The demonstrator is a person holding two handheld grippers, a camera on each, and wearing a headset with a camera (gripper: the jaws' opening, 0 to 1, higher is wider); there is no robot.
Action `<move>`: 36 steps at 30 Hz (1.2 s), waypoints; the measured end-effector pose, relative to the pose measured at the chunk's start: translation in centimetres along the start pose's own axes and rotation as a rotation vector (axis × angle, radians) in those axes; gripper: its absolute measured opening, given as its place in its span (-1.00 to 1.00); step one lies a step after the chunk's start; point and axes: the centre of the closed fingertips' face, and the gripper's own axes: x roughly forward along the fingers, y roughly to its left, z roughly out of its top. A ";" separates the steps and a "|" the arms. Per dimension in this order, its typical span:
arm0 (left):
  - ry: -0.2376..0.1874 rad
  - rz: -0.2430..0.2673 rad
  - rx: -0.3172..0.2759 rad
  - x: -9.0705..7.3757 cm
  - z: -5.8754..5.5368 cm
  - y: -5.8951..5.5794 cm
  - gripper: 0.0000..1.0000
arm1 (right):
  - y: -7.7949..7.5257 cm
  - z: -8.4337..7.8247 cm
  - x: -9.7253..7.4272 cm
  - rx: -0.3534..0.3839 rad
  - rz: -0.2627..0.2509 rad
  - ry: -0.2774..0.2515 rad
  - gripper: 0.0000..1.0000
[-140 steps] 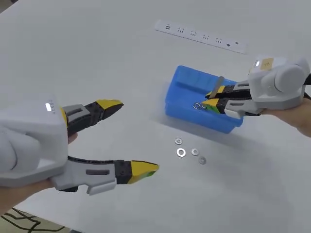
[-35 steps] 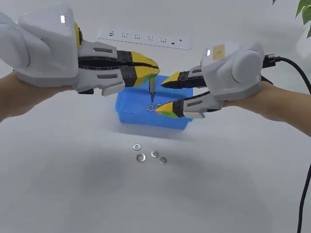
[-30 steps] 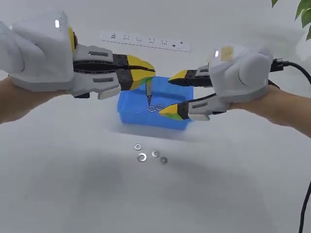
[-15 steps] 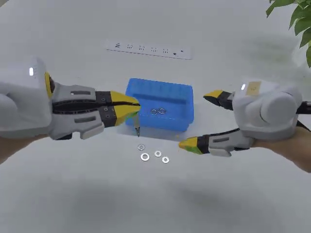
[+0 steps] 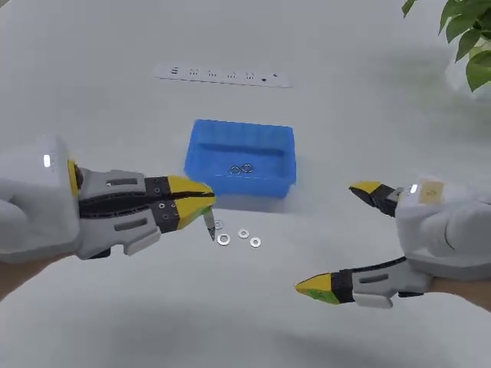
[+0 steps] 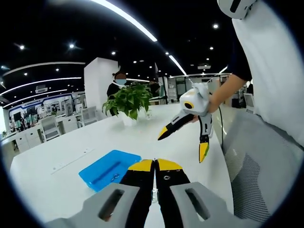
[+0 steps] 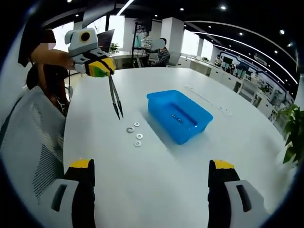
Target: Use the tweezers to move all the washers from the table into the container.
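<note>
Power strip [image 5: 222, 76] beyond container [image 5: 261, 186], plant [image 5: 468, 38] at right edge

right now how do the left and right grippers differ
The left gripper is shut, clamping the tweezers; the right gripper is wide open and holds nothing. The left gripper sits close to the washers on the table, with the tweezer tips pointing down beside them; the right gripper is off to the side, apart from them. Both have white bodies and black jaws with yellow tips.
</note>
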 end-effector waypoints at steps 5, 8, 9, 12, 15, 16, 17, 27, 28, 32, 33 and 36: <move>0.002 -0.004 -0.005 0.4 -0.2 -0.1 -0.92 | 0.9 -0.3 -0.5 0.029 0.022 -0.033 1.00; 0.004 -0.004 -0.004 0.8 -0.4 0.1 -0.92 | 1.7 -0.2 -0.6 0.034 0.043 -0.047 1.00; 0.007 -0.002 0.001 1.0 -0.5 0.1 -0.92 | 1.8 -0.1 -0.6 0.035 0.046 -0.052 1.00; 0.011 -0.015 -0.004 1.4 -0.8 0.1 -0.92 | 2.1 -0.1 -0.6 0.044 0.047 -0.062 1.00; 0.020 -0.025 -0.011 2.0 -1.2 0.1 -0.92 | 2.5 -0.3 -0.4 0.058 0.054 -0.064 1.00; 0.024 -0.027 -0.012 2.2 -1.4 0.0 -0.92 | 2.8 -0.5 -0.3 0.059 0.061 -0.060 1.00; 0.026 -0.030 -0.015 2.3 -1.5 0.0 -0.92 | 3.0 -0.8 -0.3 0.053 0.070 -0.049 1.00; 0.025 -0.026 -0.050 2.9 -2.4 0.3 -0.92 | 3.4 -2.3 -0.1 0.060 0.088 -0.016 1.00; 0.027 -0.022 -0.045 2.9 -2.4 0.4 -0.92 | 3.4 -2.3 0.0 0.061 0.092 -0.012 1.00; 0.042 -0.032 -0.037 2.9 -2.5 0.4 -0.92 | 3.6 -1.9 0.5 0.060 0.102 -0.017 0.99; 0.049 -0.039 -0.035 2.9 -2.5 0.4 -0.92 | 3.6 -1.7 0.7 0.061 0.106 -0.022 0.99; 0.077 -0.053 -0.034 2.9 -2.5 0.5 -0.92 | 3.7 -1.0 1.5 0.059 0.133 -0.030 0.93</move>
